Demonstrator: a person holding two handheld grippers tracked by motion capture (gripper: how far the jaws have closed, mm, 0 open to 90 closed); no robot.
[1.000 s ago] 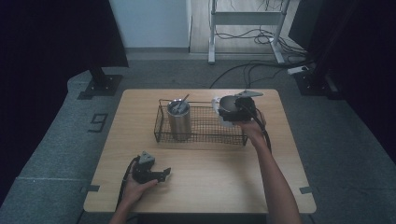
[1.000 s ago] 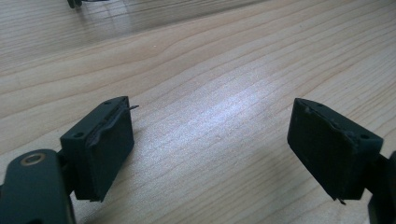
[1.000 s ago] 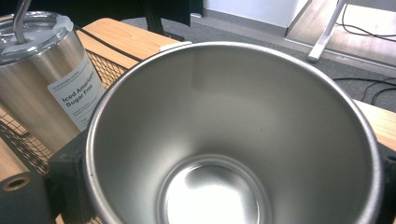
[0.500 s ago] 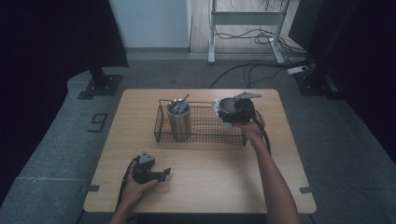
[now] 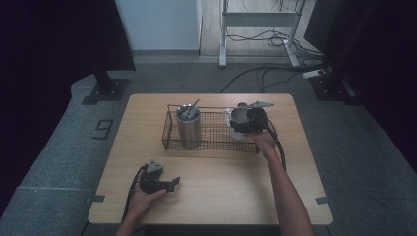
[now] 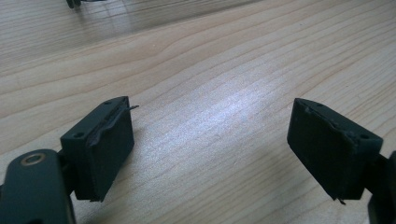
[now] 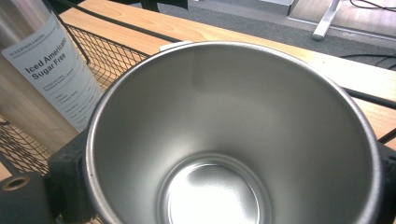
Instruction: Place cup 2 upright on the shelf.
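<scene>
- Worktop [image 5: 221, 196], near edge: the left gripper [image 5: 173, 183] lies on the wood in the person's left hand [image 5: 142, 196], in the same spot as a second ago.
- Fingers [image 6: 105, 149] of that gripper stand wide apart in the left gripper view, with bare wood grain between them and nothing held. The high view is too small to show that gap.
- Farther in, on the right: the right gripper [image 5: 248, 122] is over the right end of the wire basket [image 5: 196, 147], with the person's right hand [image 5: 263, 140] behind it. It has hardly shifted since the earlier frames.
- Its fingers are clamped on a steel cup [image 7: 224, 121], one on each side of the wall. The cup is upright, mouth up and empty, its polished bottom plain in the right gripper view.
- In the high view the cup [image 5: 235, 118] is a small pale rim partly under the gripper.
- Left end of the basket: a tall steel tumbler [image 5: 188, 125] stands upright with a utensil [image 5: 193, 106] leaning out of it, unchanged.
- The right gripper view brings the tumbler [image 7: 42, 70] close enough to read its label, "Iced Americano Sugar Free", which the high view cannot resolve.
- Beyond the worktop: grey floor, cables and a desk frame.
</scene>
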